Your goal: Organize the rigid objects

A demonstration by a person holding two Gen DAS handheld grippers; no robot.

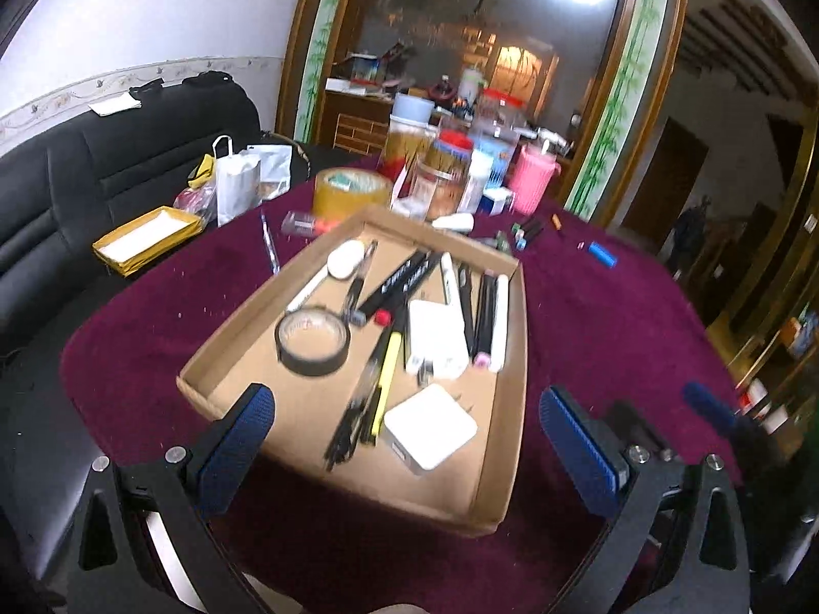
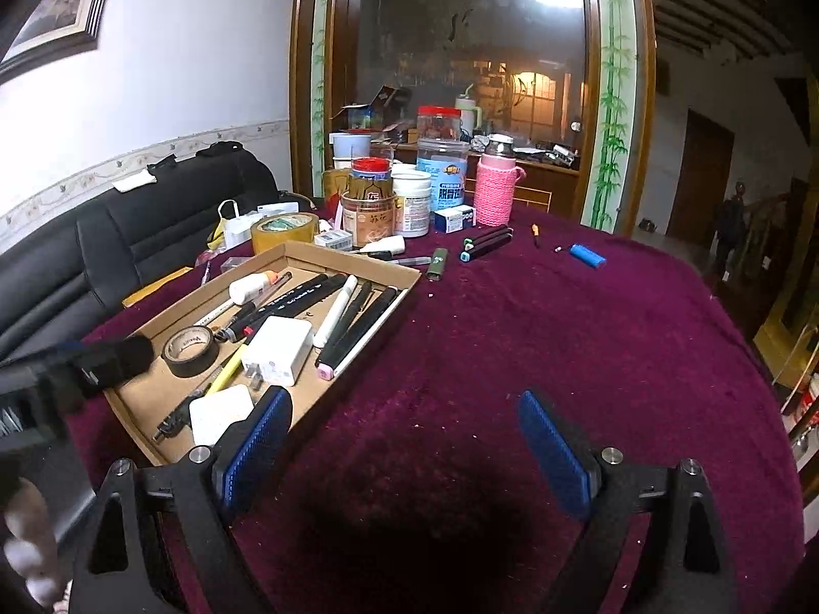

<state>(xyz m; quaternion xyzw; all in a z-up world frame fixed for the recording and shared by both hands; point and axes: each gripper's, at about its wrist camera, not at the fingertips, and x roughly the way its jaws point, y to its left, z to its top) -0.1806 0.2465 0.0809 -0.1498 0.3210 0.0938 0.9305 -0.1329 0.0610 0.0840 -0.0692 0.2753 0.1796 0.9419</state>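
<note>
Honestly, the cardboard tray sat in the middle of the maroon-covered desk, already crowded with markers, a black tape roll and two white chargers, one near the tray's front edge. Still loose on the cloth beyond it were the black marker pair, a green-capped tube and the blue battery.

I had the left gripper over the tray's near end, fingers wide apart and empty. The right gripper hung over bare cloth beside the tray, fingers likewise spread with nothing between them.

My worry was the tray wall: a low left finger could catch the cardboard and shove the whole tray. I also judged the round battery likely to roll off if nudged, and the jars behind the markers were close enough to knock.
</note>
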